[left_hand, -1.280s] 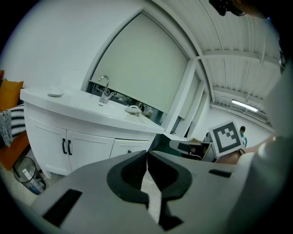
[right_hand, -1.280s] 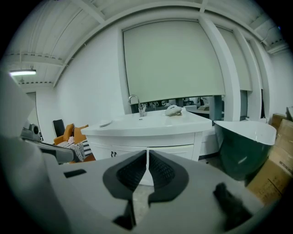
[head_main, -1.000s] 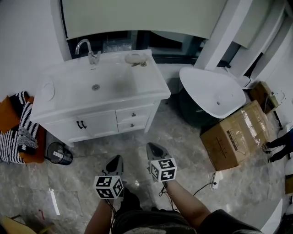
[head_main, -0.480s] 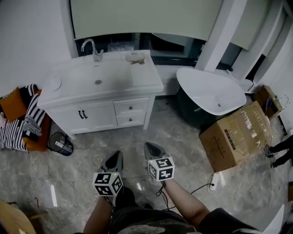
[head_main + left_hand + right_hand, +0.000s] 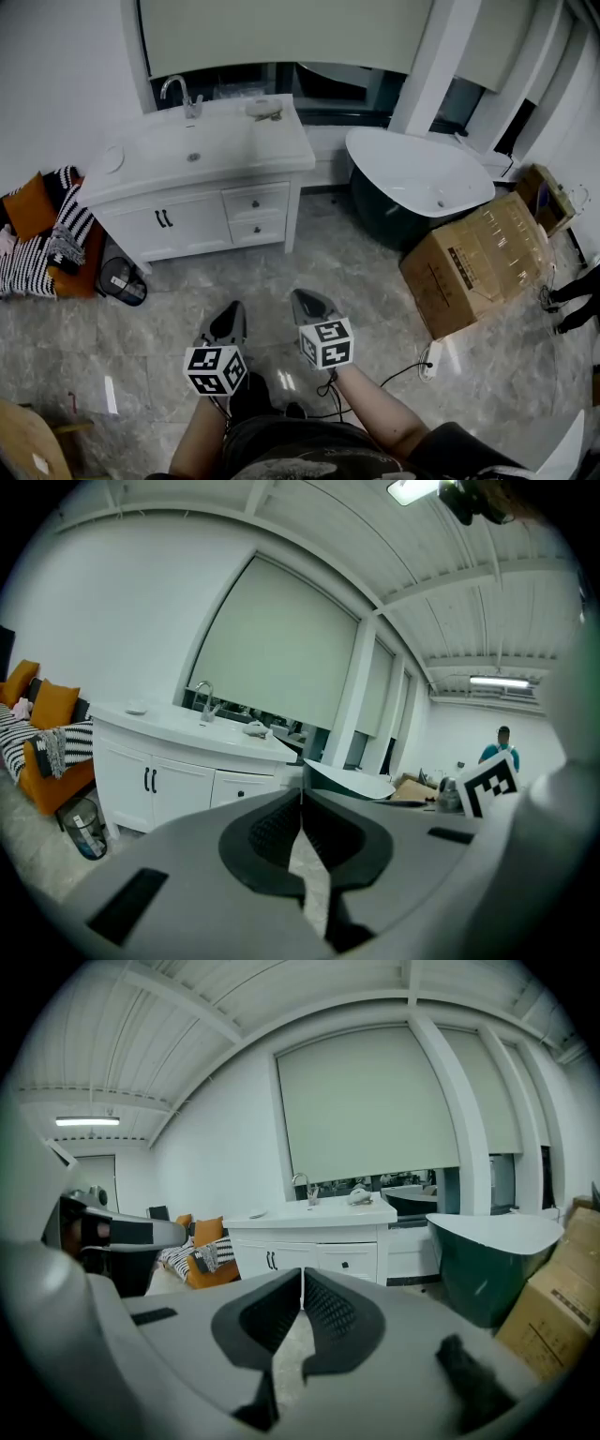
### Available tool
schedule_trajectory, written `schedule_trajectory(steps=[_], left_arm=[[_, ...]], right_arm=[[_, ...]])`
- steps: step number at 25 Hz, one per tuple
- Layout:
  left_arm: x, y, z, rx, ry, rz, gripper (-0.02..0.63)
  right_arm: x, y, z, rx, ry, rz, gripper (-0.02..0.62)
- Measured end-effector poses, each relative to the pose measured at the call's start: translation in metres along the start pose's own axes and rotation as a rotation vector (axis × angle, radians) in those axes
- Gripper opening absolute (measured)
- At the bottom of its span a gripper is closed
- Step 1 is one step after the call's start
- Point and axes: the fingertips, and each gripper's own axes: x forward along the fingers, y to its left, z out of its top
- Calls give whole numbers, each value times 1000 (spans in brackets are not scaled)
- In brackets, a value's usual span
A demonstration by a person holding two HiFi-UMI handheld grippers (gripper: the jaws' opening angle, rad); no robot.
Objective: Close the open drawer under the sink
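Observation:
The white vanity (image 5: 197, 164) with sink and tap stands at the upper left of the head view. Its two small drawers (image 5: 257, 202) sit flush with the front, beside the double doors (image 5: 164, 222). Both grippers hover over the marble floor, well short of the vanity and touching nothing. My left gripper (image 5: 234, 307) is shut and empty. My right gripper (image 5: 299, 296) is shut and empty too. In the left gripper view the shut jaws of the left gripper (image 5: 302, 790) point toward the vanity (image 5: 178, 761). Past the right gripper (image 5: 302, 1273) in its own view, the drawers (image 5: 348, 1262) look closed.
A dark green tub with a white rim (image 5: 420, 178) stands right of the vanity. A cardboard box (image 5: 478, 262) lies at the right, with a cable (image 5: 403, 373) on the floor by it. Orange cushions and striped cloth (image 5: 42, 234) and a small bin (image 5: 122, 281) sit at the left.
The vanity has drawn farther off and shifted left in the head view. Both grippers have pulled back from it together, and both stay shut.

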Motion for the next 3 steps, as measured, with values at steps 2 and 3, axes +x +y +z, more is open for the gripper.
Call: schedule_trajectory(steps=[2, 3], left_arm=[[-8, -10, -5, 7, -1, 1, 17], [-11, -14, -7, 10, -1, 2, 17]], right_arm=[[-12, 0, -4, -7, -2, 0, 29], [-18, 0, -5, -10, -3, 0, 29]])
